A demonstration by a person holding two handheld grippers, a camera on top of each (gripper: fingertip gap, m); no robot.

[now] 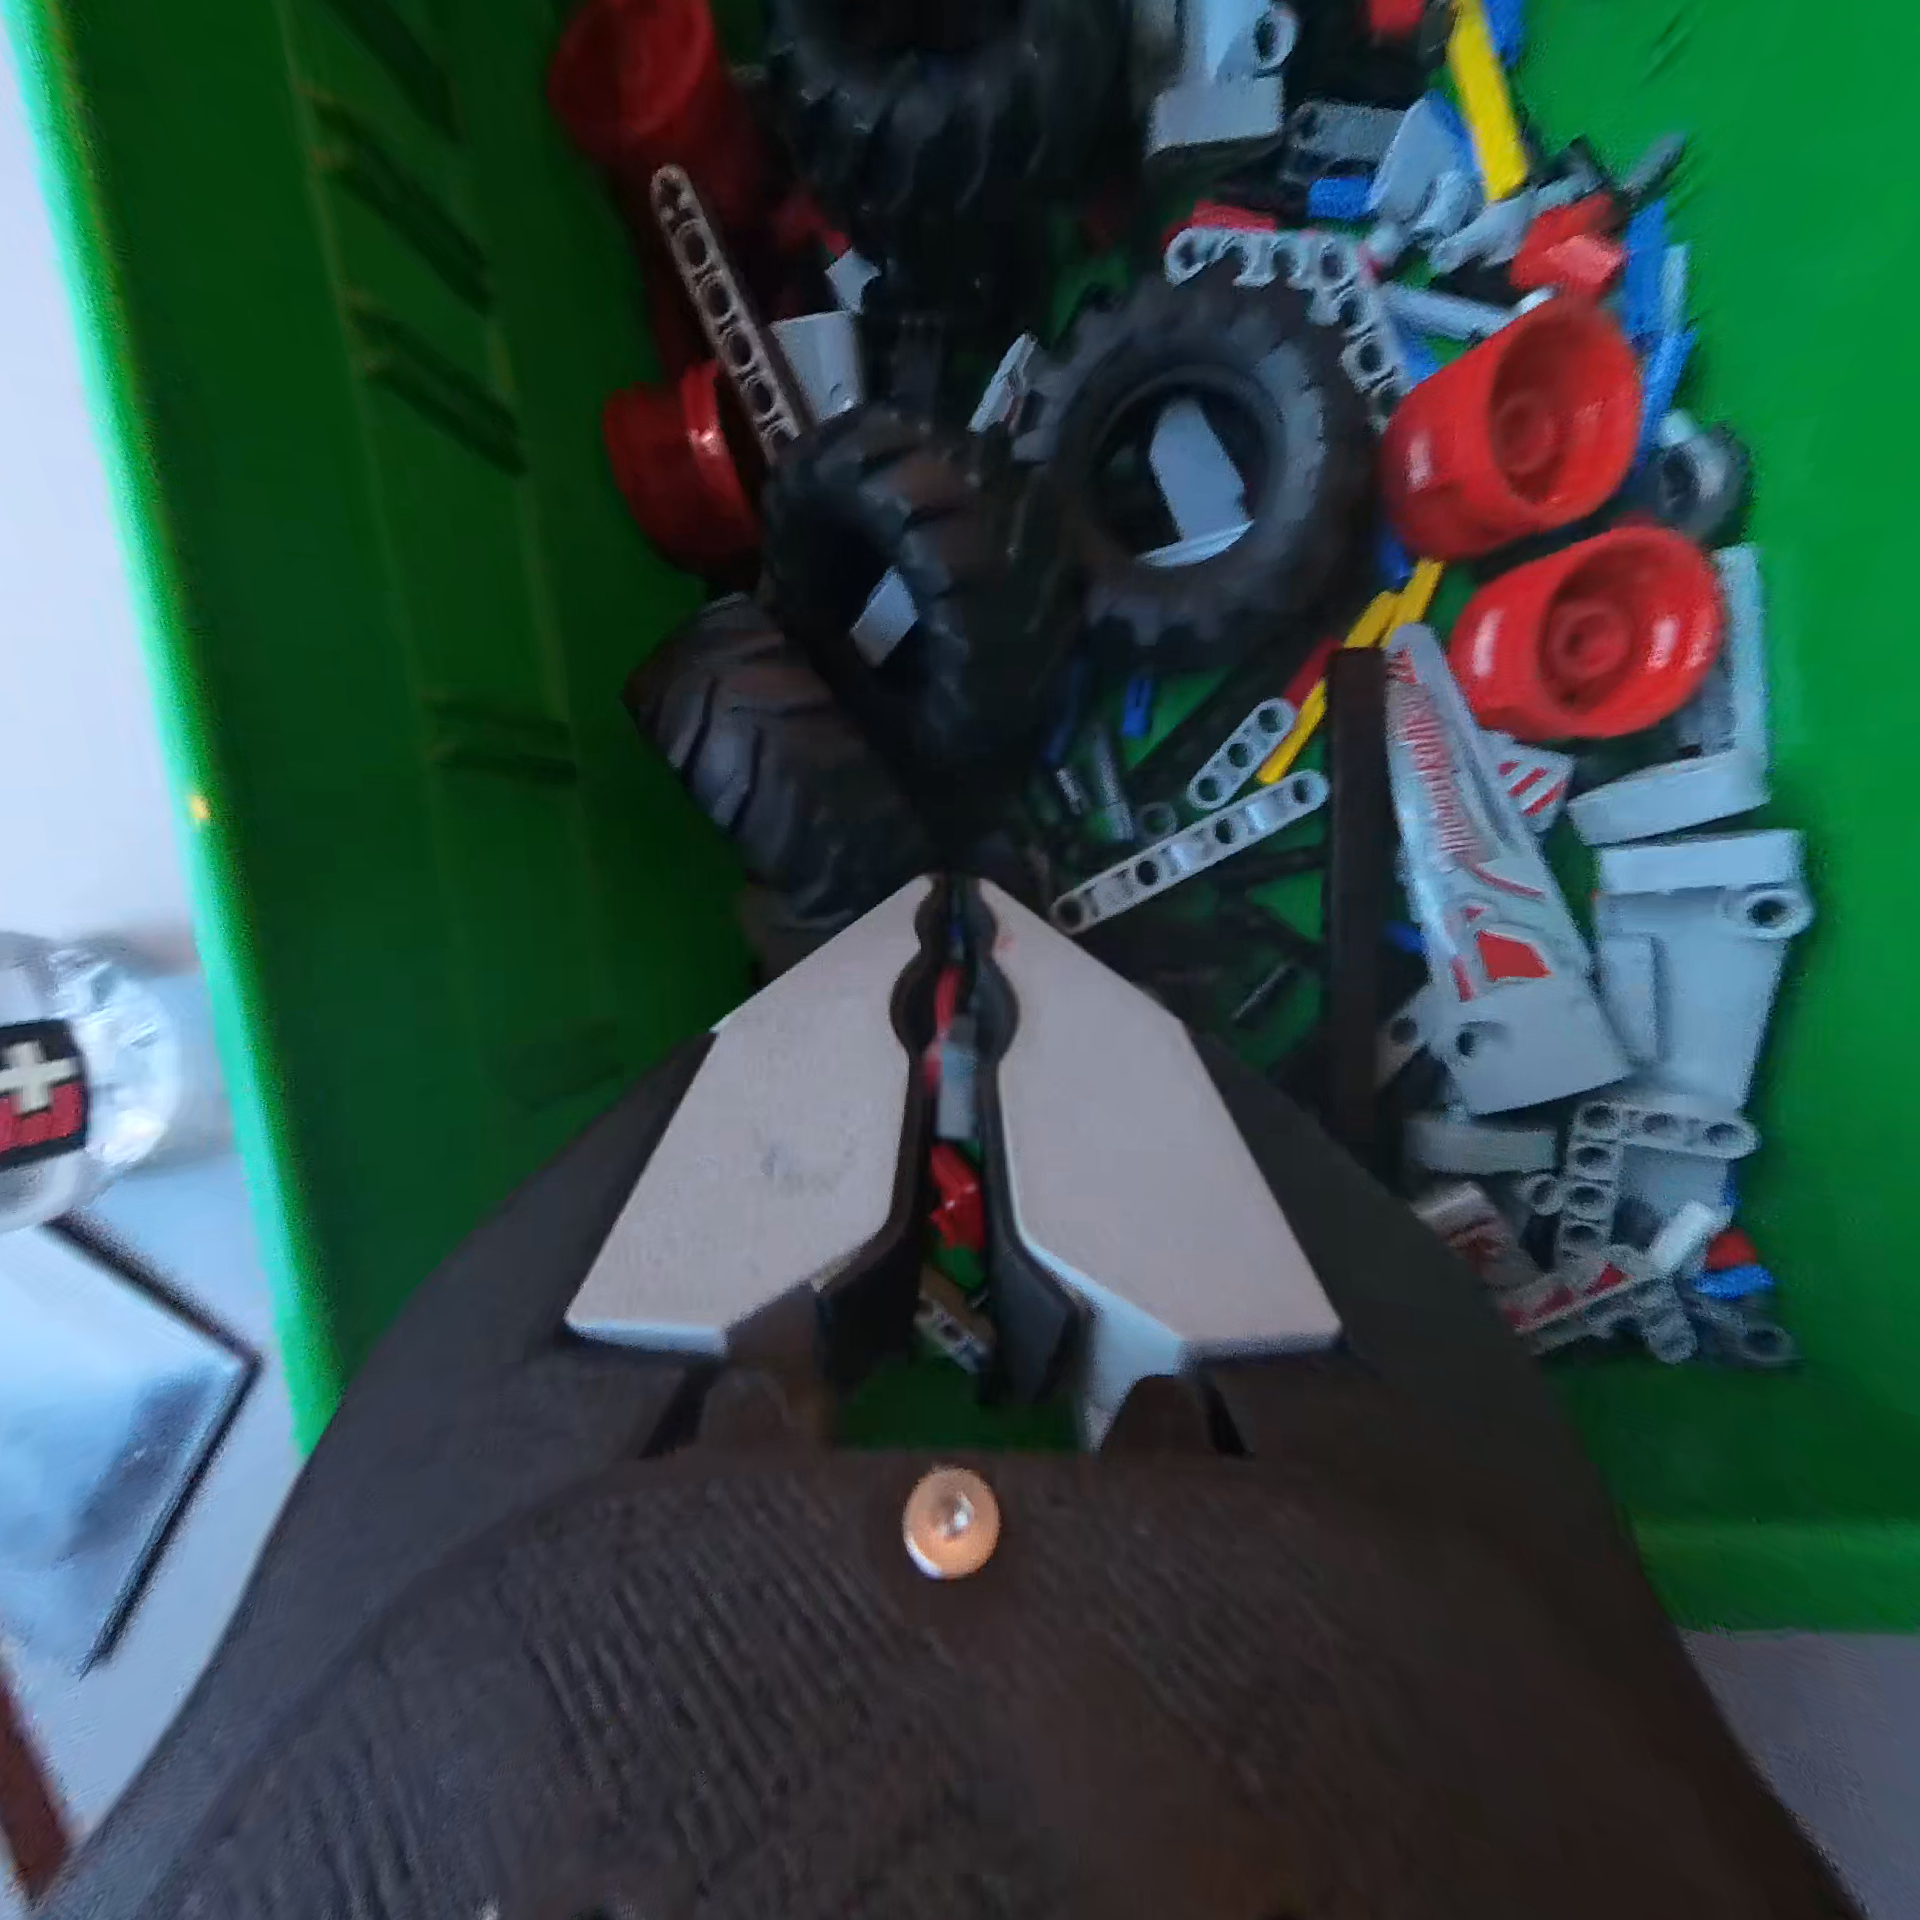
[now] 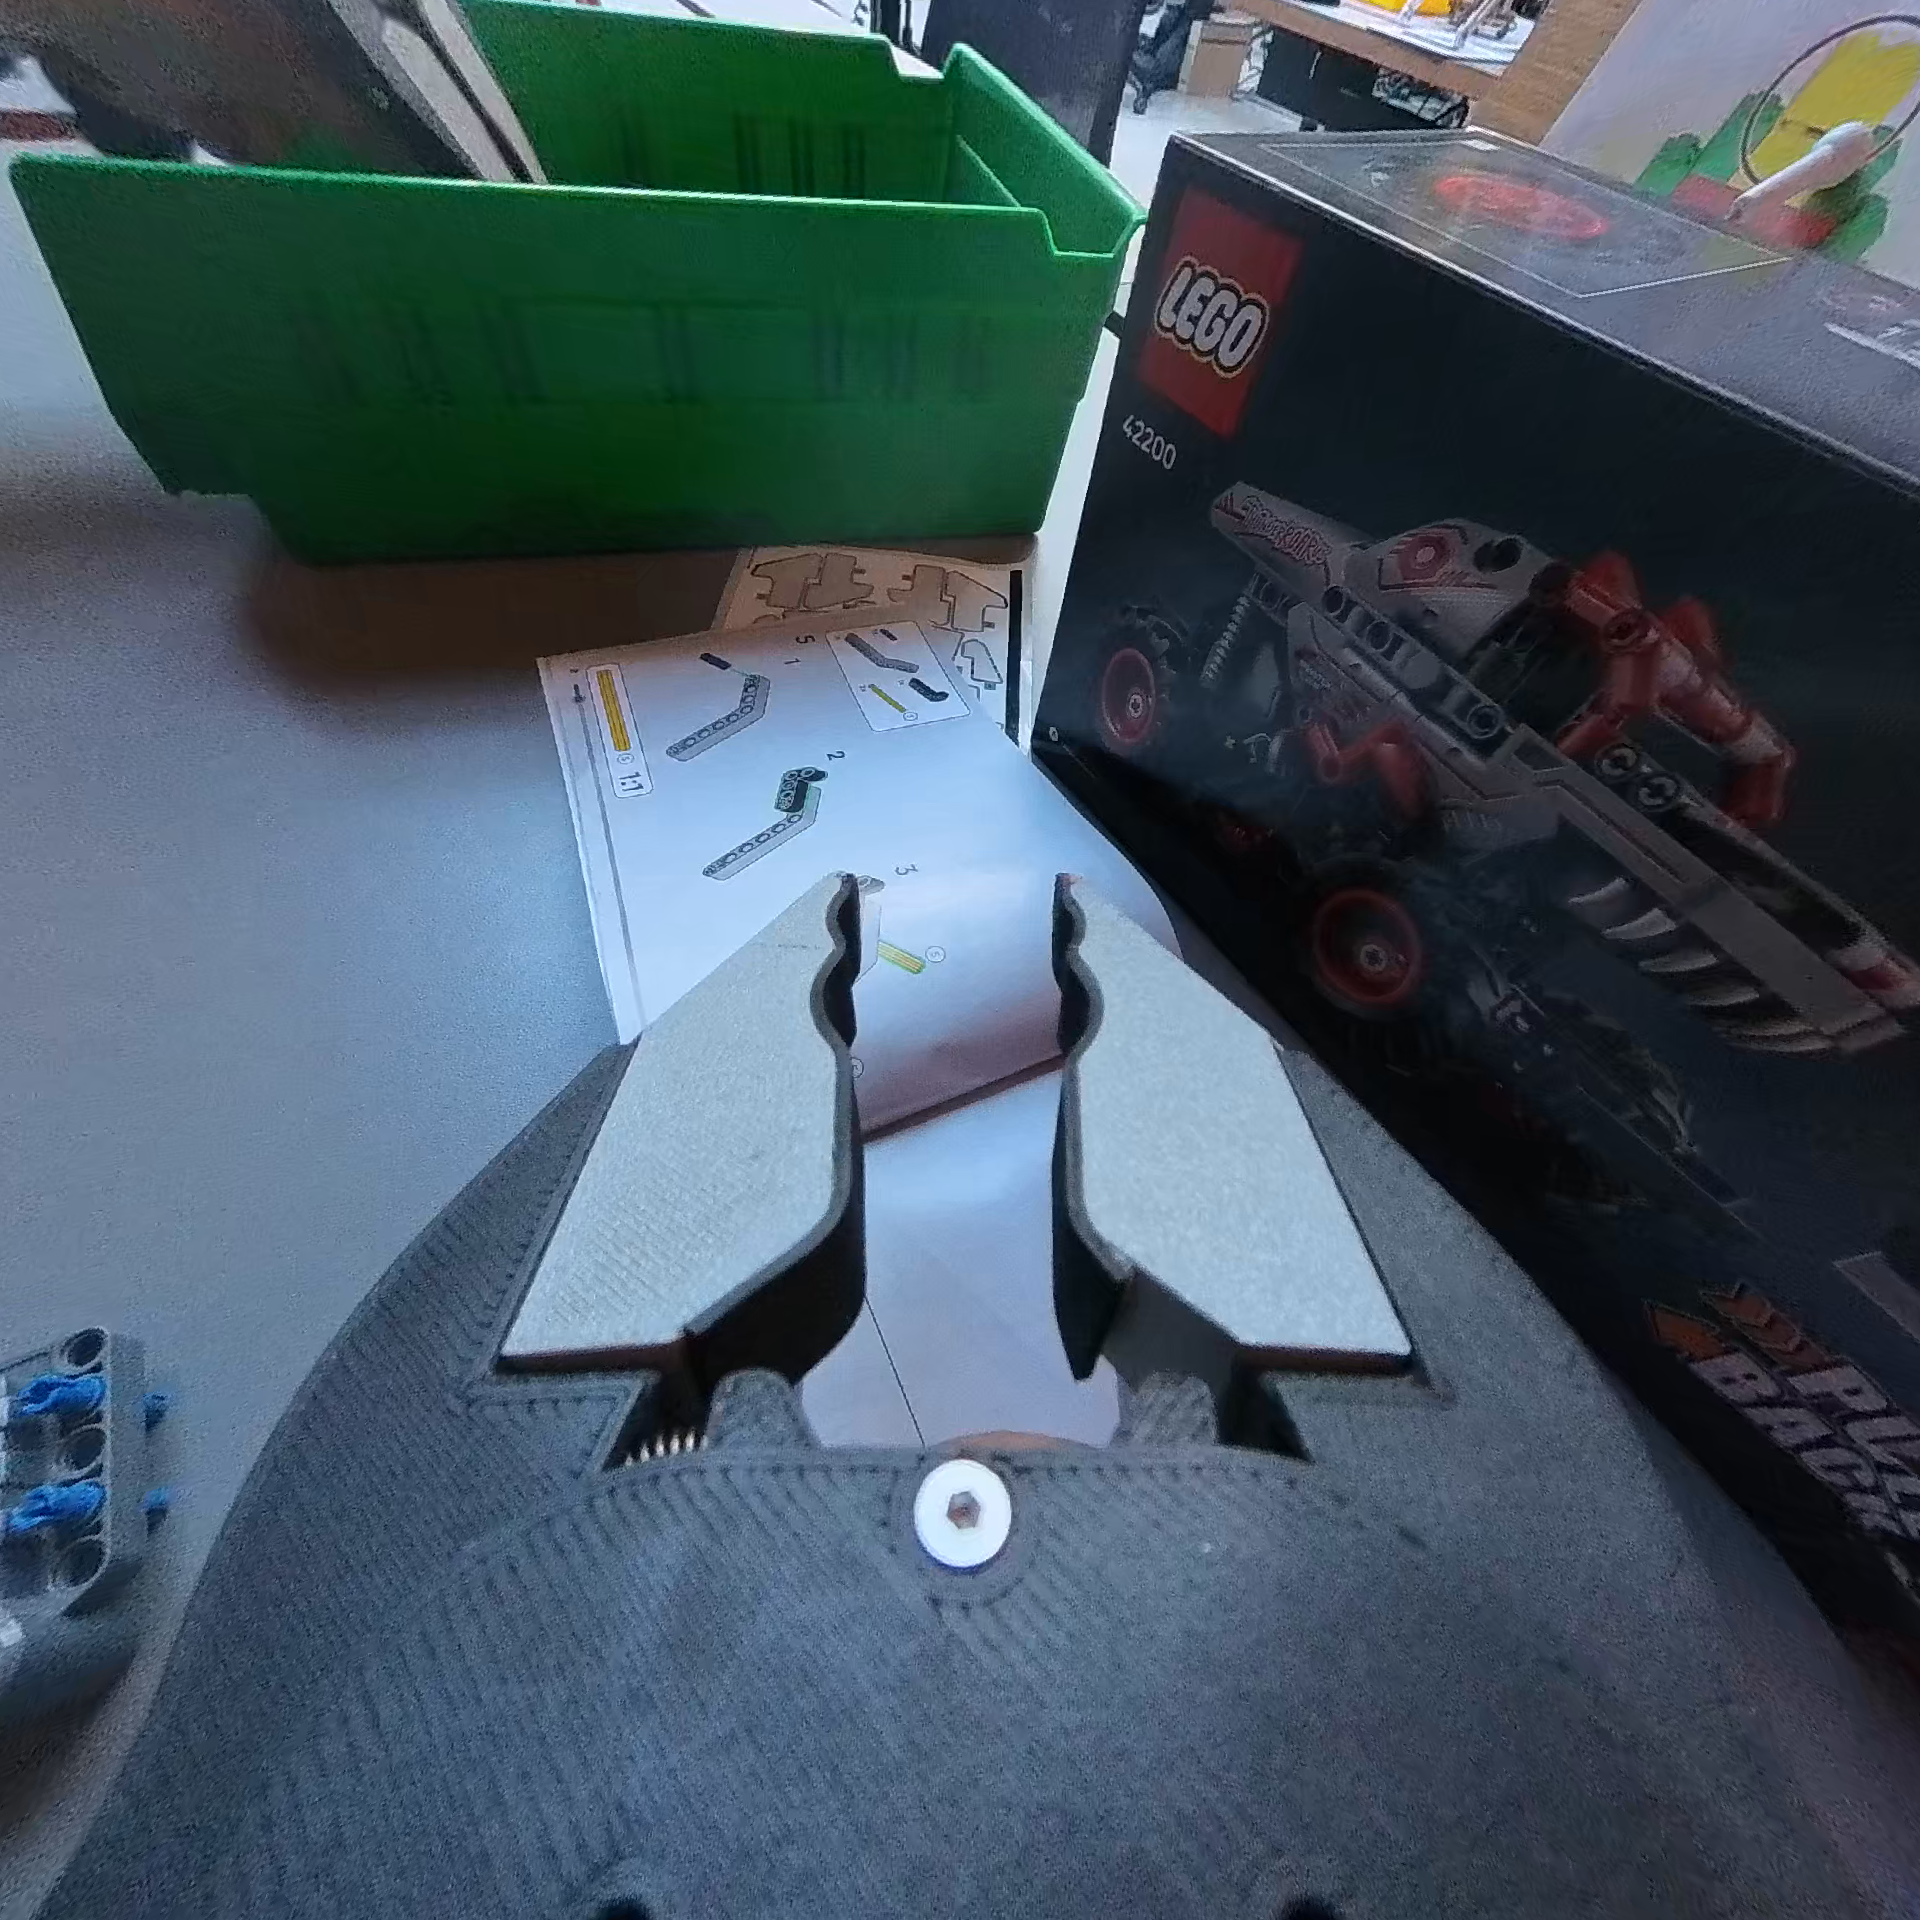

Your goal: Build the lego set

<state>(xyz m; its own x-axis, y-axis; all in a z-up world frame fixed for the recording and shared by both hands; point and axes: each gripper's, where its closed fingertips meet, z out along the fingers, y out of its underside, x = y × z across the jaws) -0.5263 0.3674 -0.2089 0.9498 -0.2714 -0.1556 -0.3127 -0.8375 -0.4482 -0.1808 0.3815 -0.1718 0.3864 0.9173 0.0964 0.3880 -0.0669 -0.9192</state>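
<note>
Your pale grey tabletop (image 2: 260, 831) carries a green plastic bin (image 2: 582, 343), an open instruction booklet (image 2: 727, 790), a dark cardboard set box (image 2: 1507, 727) and a small grey-and-blue brick assembly (image 2: 62, 1475).

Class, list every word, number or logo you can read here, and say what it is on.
I do not copy out writing, so here is where it stands.
Box: a red logo square, a number below it, and title print at the lower corner.
Booklet: step numbers, legible.
Grey panel in the bin: red print, blurred.
Silver object: a black and red label, blurred.

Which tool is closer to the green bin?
Left. The left tool is inside the green bin, over the parts. The right tool hovers outside it, above the booklet.
</note>
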